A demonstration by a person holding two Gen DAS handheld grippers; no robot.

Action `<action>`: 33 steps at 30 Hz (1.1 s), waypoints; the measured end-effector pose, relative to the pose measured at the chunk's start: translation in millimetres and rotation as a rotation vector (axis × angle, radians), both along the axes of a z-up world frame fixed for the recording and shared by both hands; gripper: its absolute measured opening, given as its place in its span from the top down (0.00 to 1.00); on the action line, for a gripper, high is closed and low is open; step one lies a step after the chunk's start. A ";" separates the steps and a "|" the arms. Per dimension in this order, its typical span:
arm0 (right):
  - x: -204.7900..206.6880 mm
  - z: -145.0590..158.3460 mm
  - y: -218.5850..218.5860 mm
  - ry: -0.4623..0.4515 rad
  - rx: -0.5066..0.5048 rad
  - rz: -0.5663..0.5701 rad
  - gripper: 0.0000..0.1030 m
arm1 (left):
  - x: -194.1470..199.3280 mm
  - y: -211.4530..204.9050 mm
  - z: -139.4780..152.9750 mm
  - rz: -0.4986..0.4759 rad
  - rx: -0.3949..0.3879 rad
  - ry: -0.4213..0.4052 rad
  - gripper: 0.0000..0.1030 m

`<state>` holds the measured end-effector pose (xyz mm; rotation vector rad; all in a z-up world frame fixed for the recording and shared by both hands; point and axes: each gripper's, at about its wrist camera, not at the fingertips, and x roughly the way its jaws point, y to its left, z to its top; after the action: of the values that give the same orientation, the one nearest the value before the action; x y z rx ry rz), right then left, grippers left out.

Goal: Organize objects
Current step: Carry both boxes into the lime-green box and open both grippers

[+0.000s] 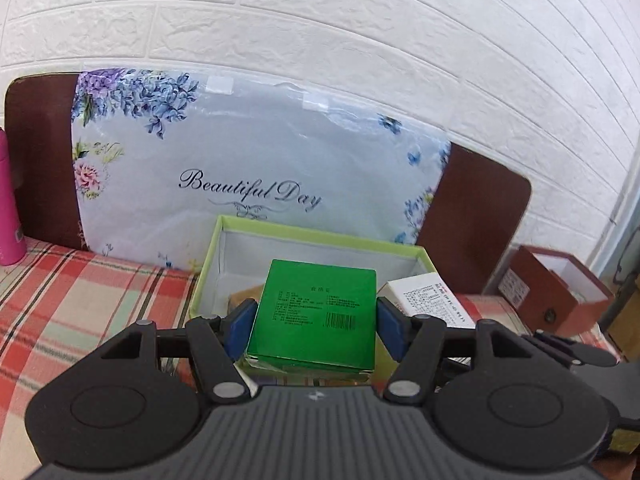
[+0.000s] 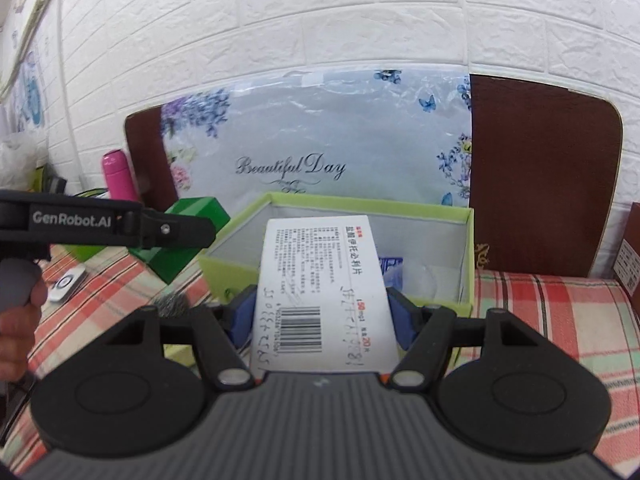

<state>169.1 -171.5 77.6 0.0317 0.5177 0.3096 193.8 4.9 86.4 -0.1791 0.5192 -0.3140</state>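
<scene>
My left gripper point(image 1: 316, 322) is shut on a green box point(image 1: 316, 316) and holds it above the near edge of an open light-green storage box point(image 1: 208, 264). My right gripper point(image 2: 322, 312) is shut on a white medicine box point(image 2: 320, 292) with a barcode, held above the near edge of the same storage box point(image 2: 468, 256). The white box also shows in the left wrist view point(image 1: 428, 296), and the green box in the right wrist view point(image 2: 188, 232). Some items lie inside the storage box, partly hidden.
A floral "Beautiful Day" cushion point(image 1: 248, 160) leans on a brown headboard against the white brick wall. A pink bottle point(image 1: 8, 208) stands at the left. A brown open box point(image 1: 560, 292) sits at the right. The surface is a plaid cloth point(image 1: 80, 300).
</scene>
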 end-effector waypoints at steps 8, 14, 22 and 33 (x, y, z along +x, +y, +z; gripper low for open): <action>81.4 -7.0 8.1 0.023 0.015 -0.081 0.35 | 70.8 -5.5 -4.7 0.045 -0.020 0.019 0.36; 121.5 -25.9 26.6 0.051 -0.051 -0.086 0.35 | 105.4 -4.8 -30.6 0.075 -0.026 0.064 0.33; 113.2 -42.6 38.8 0.015 -0.193 -0.010 0.00 | 88.2 16.9 -32.9 0.107 -0.041 0.048 0.22; 32.0 -4.8 6.0 -0.043 -0.088 -0.049 0.00 | 2.7 12.1 -4.1 0.067 -0.014 0.031 0.22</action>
<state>201.1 -165.4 72.8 -0.0476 0.4864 0.2387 196.5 17.0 82.3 -0.2149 0.5403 -0.2498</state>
